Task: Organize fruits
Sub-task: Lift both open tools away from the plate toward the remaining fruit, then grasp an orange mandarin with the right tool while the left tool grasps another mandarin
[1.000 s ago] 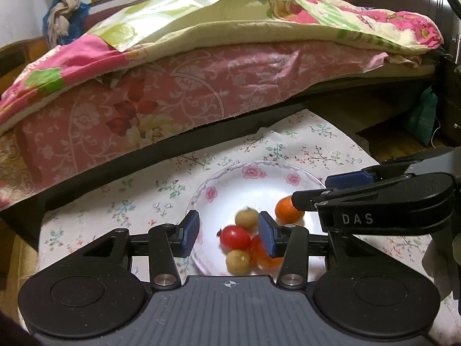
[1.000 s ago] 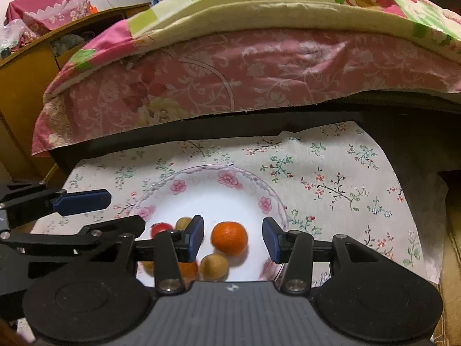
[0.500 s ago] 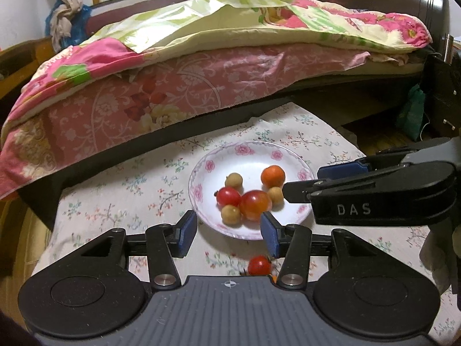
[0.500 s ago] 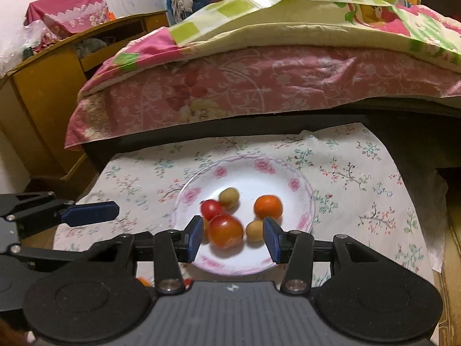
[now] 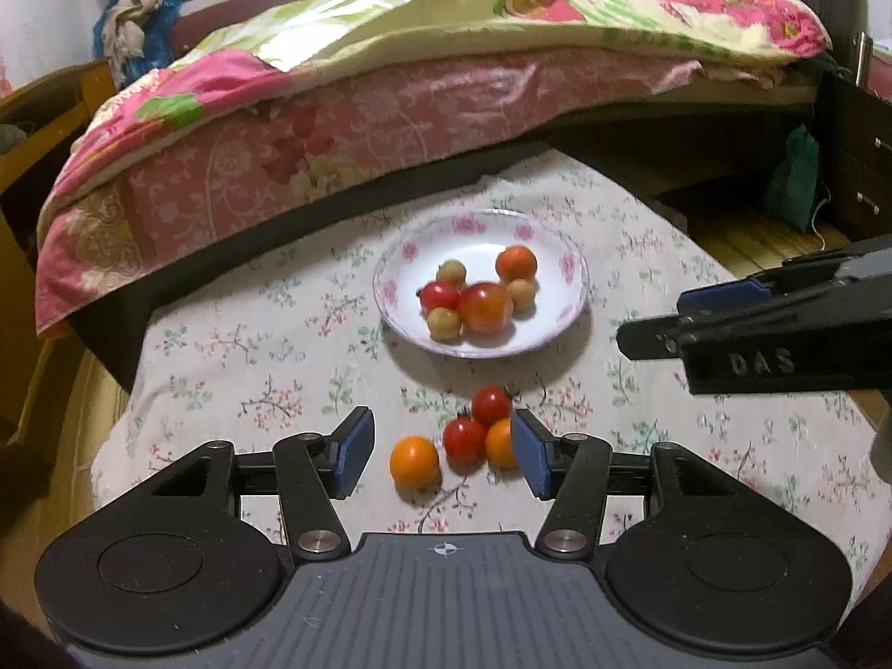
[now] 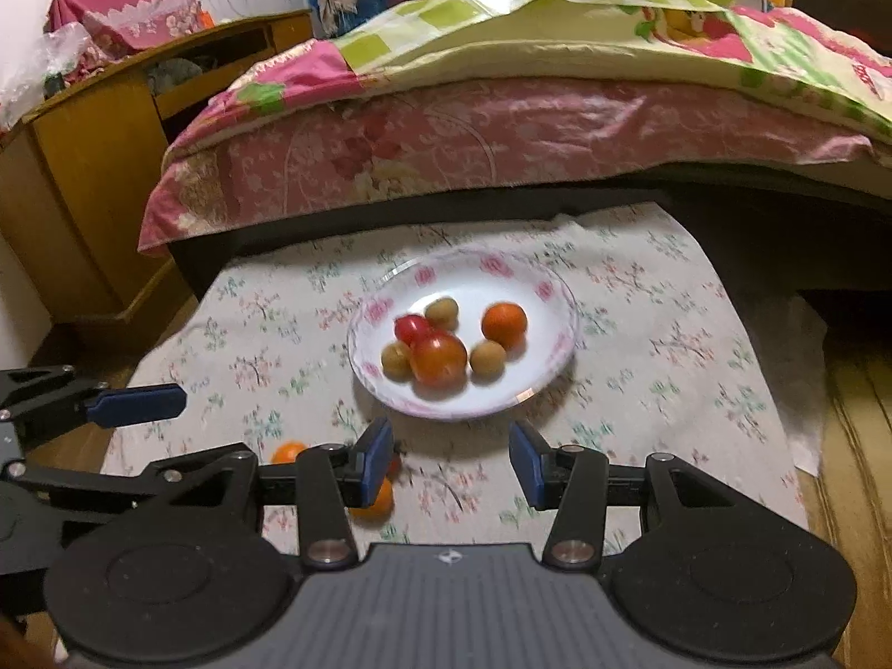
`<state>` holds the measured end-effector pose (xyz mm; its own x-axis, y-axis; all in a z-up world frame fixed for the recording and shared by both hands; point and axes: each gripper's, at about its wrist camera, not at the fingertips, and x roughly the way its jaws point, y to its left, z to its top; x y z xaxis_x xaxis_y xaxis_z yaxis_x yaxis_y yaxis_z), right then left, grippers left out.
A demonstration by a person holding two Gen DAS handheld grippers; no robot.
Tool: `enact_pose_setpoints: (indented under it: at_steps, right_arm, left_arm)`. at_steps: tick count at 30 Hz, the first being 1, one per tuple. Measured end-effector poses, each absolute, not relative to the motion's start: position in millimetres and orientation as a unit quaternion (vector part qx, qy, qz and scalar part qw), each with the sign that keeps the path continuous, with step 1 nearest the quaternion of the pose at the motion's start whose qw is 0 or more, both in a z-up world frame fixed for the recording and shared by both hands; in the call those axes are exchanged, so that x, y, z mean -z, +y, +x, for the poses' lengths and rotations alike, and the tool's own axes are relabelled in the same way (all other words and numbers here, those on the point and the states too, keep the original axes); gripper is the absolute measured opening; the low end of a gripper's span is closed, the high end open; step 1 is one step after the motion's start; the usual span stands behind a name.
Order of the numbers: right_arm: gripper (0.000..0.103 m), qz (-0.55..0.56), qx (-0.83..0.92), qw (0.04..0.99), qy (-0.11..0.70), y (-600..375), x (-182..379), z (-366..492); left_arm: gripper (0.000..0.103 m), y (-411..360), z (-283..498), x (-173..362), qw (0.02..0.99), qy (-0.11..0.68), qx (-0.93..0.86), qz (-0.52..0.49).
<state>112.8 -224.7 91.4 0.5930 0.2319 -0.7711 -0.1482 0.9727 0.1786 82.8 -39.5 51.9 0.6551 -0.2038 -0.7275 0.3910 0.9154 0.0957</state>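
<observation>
My left gripper (image 5: 440, 454) has just been widening its fingers, nothing gripped; four loose fruits (image 5: 465, 437) lie low centre on the tabletop (image 5: 234, 345). My right gripper (image 6: 450, 460) is parted, empty. Plate (image 5: 574, 301) sits centre, holding six fruits.

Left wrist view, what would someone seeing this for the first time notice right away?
A white flowered plate sits mid-cloth, holding six small fruits around a big red tomato. Nearer the camera, four loose fruits lie on the floral cloth, an orange one between the open left gripper's fingers. Behind, a bed with a bright pink quilt fills the background.
</observation>
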Motion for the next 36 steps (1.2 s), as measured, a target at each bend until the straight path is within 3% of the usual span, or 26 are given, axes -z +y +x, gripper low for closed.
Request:
enact_pose_setpoints:
  at_steps: [14, 36]
  right_arm:
    - [0.045, -0.022, -0.181, 0.861, 0.475, -183.6, -49.5, 106.4]
    - [0.043, -0.020, -0.209, 0.839, 0.501, -153.8, -1.4, 142.0]
  left_arm:
    - [0.066, -20.9, 84.3, -13.2, 0.878, 0.417, 0.190, 0.136]
    - [0.068, -11.9, 99.7, 7.0, 0.864, 0.445, 0.196, 0.130]
